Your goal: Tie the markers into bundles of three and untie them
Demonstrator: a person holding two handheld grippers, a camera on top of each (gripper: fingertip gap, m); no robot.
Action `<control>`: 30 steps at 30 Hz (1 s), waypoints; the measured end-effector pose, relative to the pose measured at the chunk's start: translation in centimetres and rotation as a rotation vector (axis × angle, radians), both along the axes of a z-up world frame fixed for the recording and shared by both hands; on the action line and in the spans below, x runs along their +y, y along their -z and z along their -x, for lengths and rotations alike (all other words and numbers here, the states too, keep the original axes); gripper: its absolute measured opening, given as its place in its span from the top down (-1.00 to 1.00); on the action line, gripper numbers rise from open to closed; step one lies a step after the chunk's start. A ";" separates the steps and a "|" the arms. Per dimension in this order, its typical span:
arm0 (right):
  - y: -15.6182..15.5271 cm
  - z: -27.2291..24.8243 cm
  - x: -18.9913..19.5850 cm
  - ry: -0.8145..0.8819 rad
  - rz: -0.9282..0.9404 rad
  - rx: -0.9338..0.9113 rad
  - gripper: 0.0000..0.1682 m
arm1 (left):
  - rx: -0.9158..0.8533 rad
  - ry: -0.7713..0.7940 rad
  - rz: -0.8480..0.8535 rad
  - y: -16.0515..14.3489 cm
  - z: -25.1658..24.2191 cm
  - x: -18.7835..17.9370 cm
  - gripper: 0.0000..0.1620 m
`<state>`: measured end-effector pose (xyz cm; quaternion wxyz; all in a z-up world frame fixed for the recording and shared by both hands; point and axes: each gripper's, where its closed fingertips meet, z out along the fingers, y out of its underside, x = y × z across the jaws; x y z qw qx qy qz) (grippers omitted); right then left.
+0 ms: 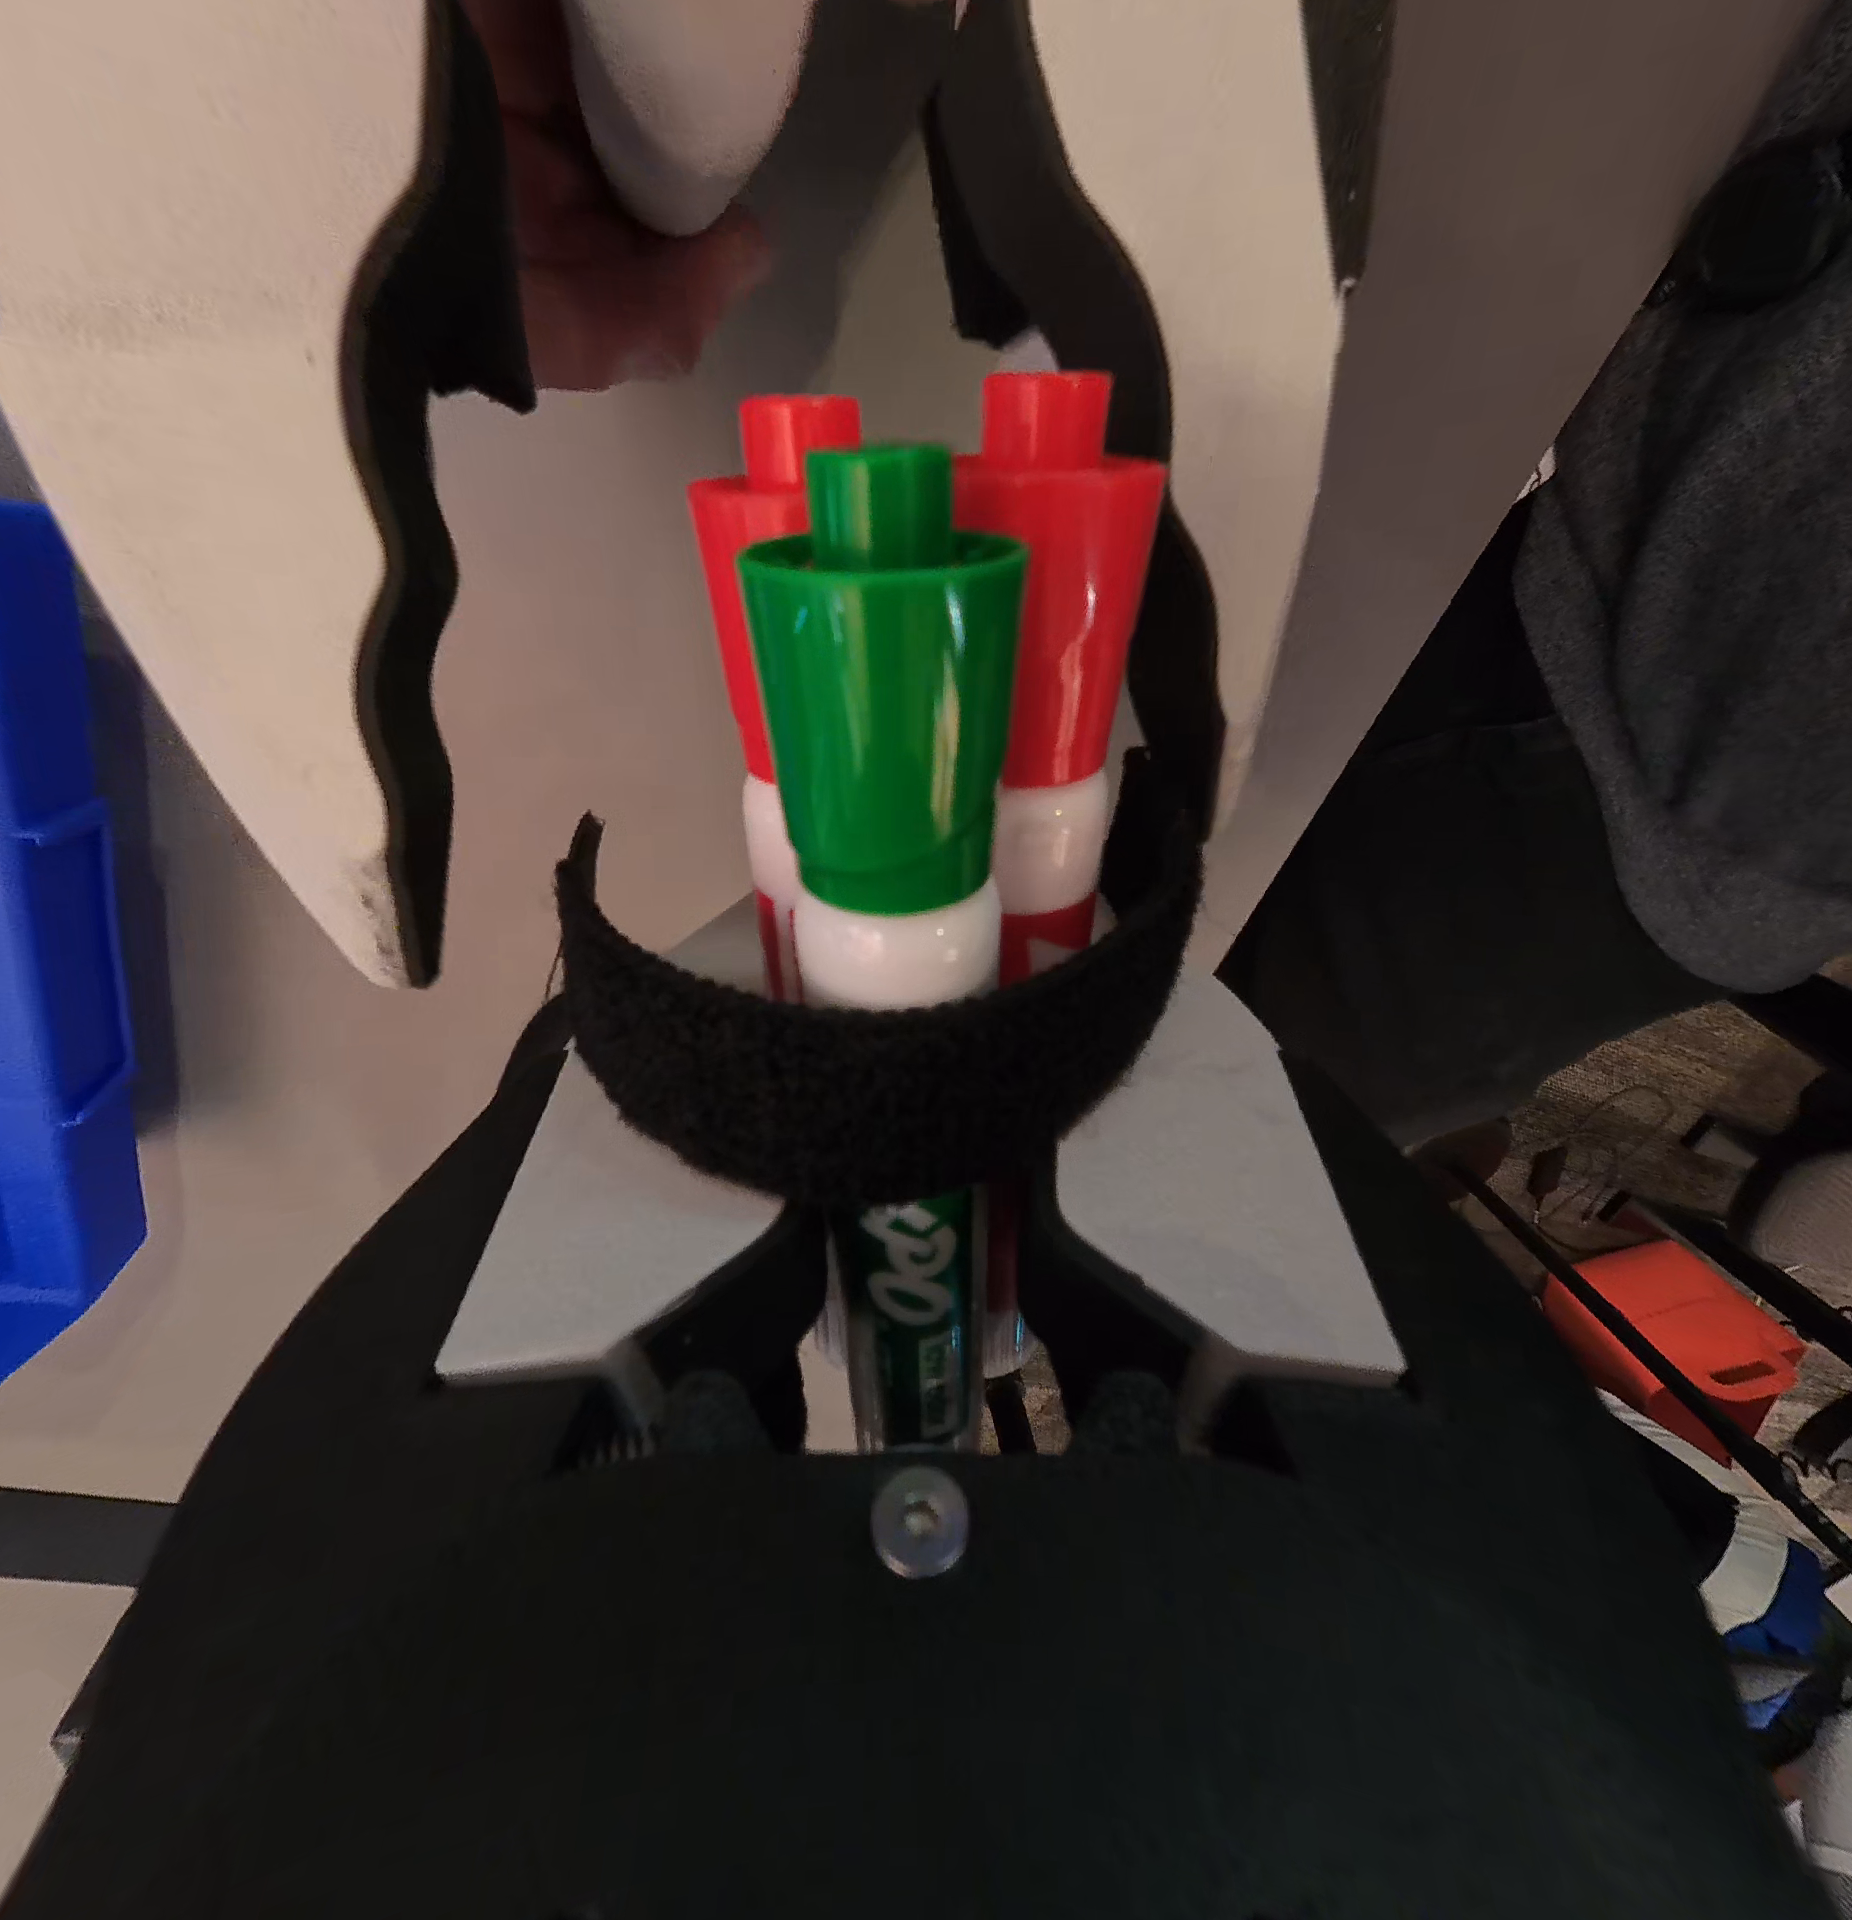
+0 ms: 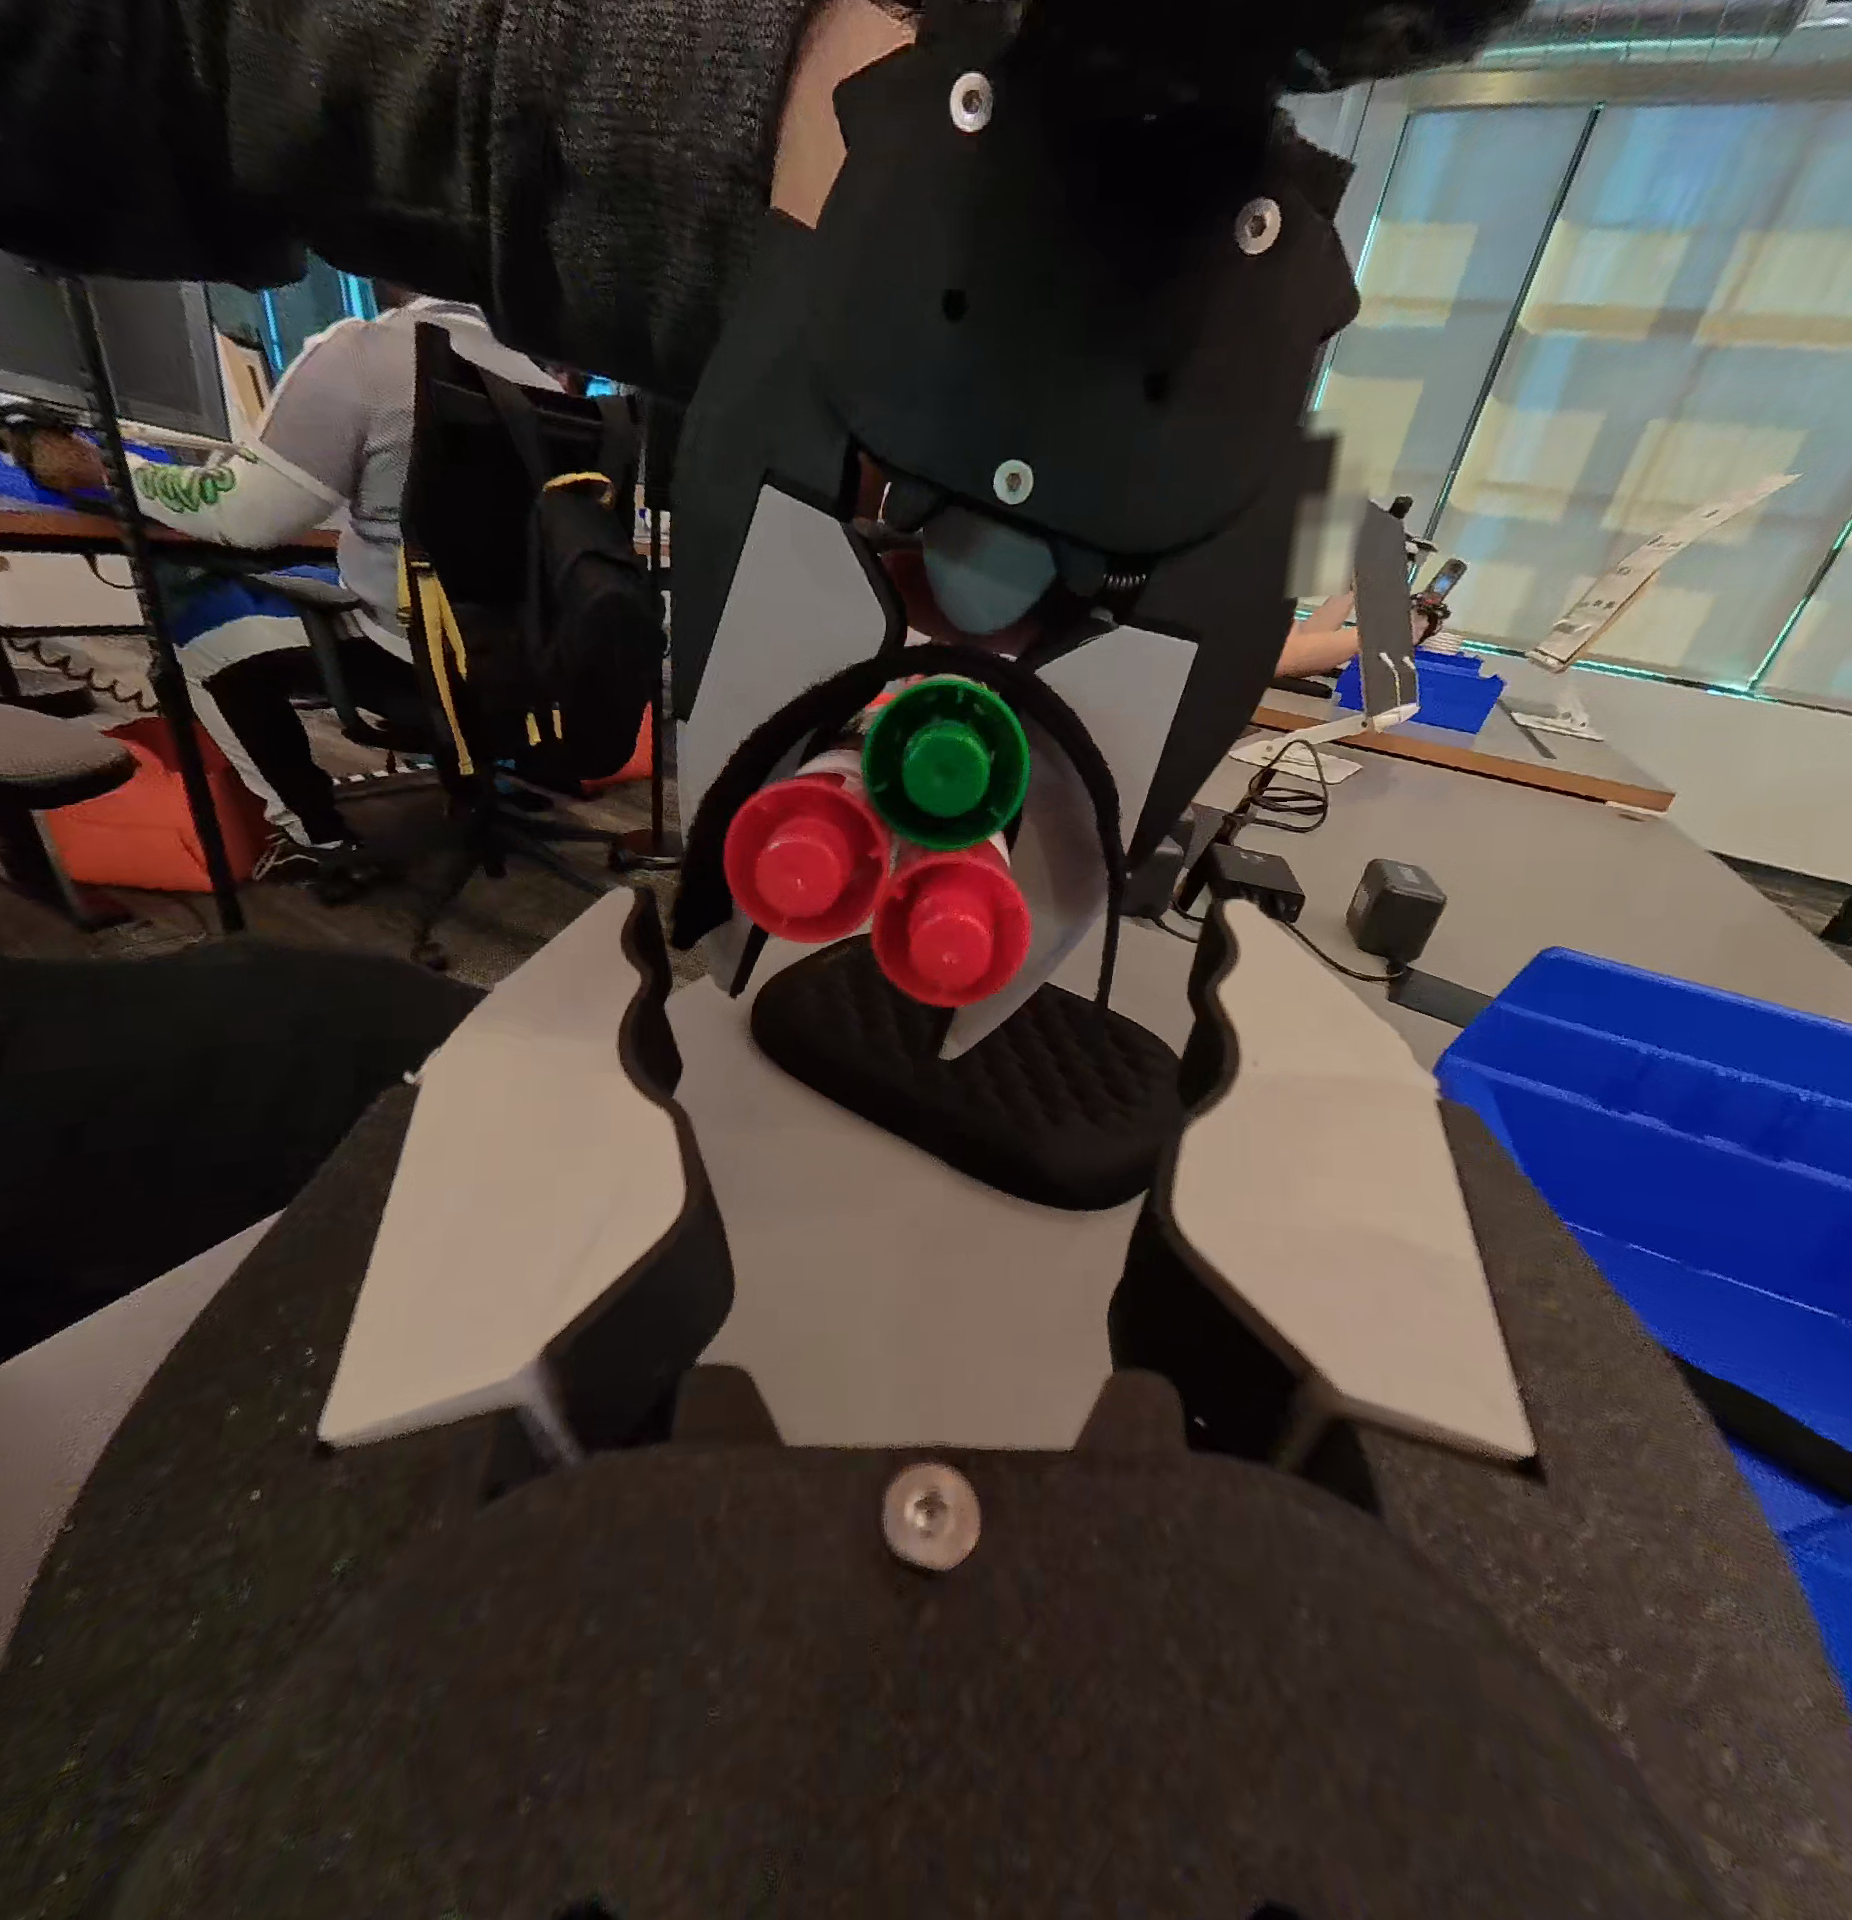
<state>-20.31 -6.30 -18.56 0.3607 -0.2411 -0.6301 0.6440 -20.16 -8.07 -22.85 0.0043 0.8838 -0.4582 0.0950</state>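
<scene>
My left gripper (image 1: 911, 1257) is shut on three markers, one green (image 1: 886, 717) in front and two red (image 1: 1067, 623) behind, caps pointing away. A black hook-and-loop strap (image 1: 870, 1101) curls loosely around the bundle, its ends apart. My right gripper (image 2: 927, 935) is open and empty, facing the caps; its white fingers (image 1: 226, 520) flank the bundle in the left wrist view. In the right wrist view the left gripper (image 2: 1005, 364) holds the green (image 2: 943, 764) and red caps (image 2: 802, 857) toward me above the grey table (image 2: 901, 1299), with the strap (image 2: 1067, 748) arched over them.
A black padded mat (image 2: 984, 1101) lies on the table under the bundle. A blue bin (image 2: 1680, 1143) stands at the right, also at the left in the left wrist view (image 1: 39, 935). Black adapters and cables (image 2: 1395, 904) lie behind. A seated person and chairs (image 2: 309, 468) are at back left. The tips of one gripper are about 5 centimetres away from the tips of the other.
</scene>
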 end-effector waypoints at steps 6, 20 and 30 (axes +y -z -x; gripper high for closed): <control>-0.2 -0.1 0.3 0.026 -0.021 0.019 0.07 | -0.005 0.008 0.002 0.2 -0.4 0.2 0.46; 0.2 -0.1 0.6 0.038 -0.050 0.018 0.38 | -0.010 0.020 0.007 0.4 -0.7 0.3 0.46; 0.3 0.0 0.8 0.051 -0.059 0.012 0.53 | -0.014 0.022 0.012 0.4 -0.9 0.4 0.46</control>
